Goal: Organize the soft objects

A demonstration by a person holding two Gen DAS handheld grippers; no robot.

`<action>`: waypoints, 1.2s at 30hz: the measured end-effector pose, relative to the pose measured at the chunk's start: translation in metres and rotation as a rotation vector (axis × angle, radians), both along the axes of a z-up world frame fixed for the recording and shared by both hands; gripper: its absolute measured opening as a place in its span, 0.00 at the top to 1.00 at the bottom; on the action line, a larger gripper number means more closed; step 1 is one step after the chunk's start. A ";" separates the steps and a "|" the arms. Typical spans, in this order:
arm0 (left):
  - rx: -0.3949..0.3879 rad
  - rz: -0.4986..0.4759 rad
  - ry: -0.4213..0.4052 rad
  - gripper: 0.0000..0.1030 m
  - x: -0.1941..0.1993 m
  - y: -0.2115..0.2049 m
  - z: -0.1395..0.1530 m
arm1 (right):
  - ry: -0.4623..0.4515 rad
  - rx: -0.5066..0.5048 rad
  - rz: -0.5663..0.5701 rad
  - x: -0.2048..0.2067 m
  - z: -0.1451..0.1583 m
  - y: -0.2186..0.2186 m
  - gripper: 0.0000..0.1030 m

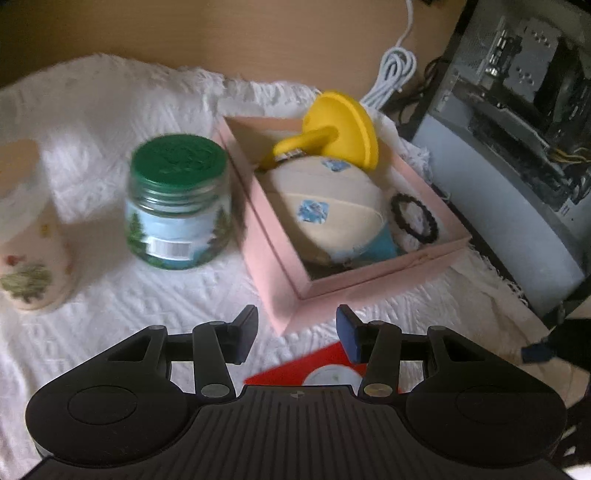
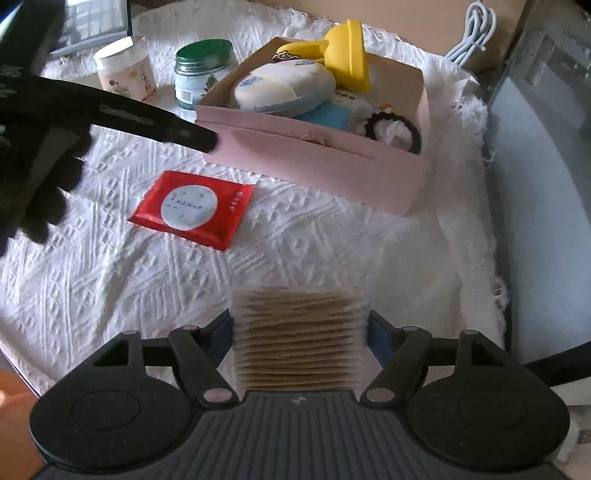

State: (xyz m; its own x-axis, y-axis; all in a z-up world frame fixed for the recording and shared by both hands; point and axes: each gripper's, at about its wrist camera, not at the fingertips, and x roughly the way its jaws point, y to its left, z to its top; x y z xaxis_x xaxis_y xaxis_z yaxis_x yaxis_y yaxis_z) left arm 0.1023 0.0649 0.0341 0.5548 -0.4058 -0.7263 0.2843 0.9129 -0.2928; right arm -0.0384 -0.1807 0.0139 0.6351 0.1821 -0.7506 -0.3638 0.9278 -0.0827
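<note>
A pink box (image 1: 280, 295) (image 2: 314, 162) sits on a white textured cloth (image 1: 129, 295) (image 2: 314, 236). It holds a cream pouch with blue patches (image 1: 325, 210) (image 2: 284, 88), a yellow silicone funnel (image 1: 343, 125) (image 2: 351, 55) and a black hair tie (image 1: 415, 218) (image 2: 393, 131). My left gripper (image 1: 297, 330) is open and empty, just in front of the box. A red packet (image 1: 321, 363) (image 2: 192, 210) lies under it. My right gripper (image 2: 299, 328) is shut on a clear pack of tan pads (image 2: 299, 336), above the cloth in front of the box.
A green-lidded glass jar (image 1: 179, 203) (image 2: 201, 70) and a floral white jar (image 1: 29, 240) (image 2: 125, 70) stand left of the box. A white cable coil (image 1: 395, 74) (image 2: 472, 33) and a computer case (image 1: 517, 129) (image 2: 546, 147) are at the right. The left gripper's body (image 2: 110, 118) crosses the right wrist view.
</note>
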 end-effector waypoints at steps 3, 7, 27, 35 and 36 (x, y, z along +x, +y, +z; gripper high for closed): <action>0.001 -0.065 0.071 0.51 0.002 -0.007 -0.013 | -0.027 0.030 0.016 0.009 -0.011 0.007 0.28; -0.001 -0.136 0.076 0.52 -0.018 0.000 -0.013 | -0.055 0.094 0.022 0.015 -0.022 0.000 0.24; 0.343 -0.427 -0.060 0.36 -0.084 -0.062 -0.014 | -0.276 0.181 -0.031 0.004 -0.057 -0.020 0.04; 0.379 -0.356 -0.161 0.25 -0.078 -0.053 -0.019 | -0.279 0.182 -0.035 0.005 -0.057 -0.019 0.02; 0.366 -0.345 -0.146 0.19 -0.073 -0.051 -0.020 | -0.279 0.183 -0.035 0.005 -0.057 -0.019 0.02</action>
State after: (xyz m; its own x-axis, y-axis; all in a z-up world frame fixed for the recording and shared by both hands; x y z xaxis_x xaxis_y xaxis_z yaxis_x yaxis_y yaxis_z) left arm 0.0296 0.0135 0.0145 0.5398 -0.3166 -0.7800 0.6004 0.7942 0.0932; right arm -0.0337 -0.1994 -0.0433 0.8198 0.2720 -0.5039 -0.3182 0.9480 -0.0059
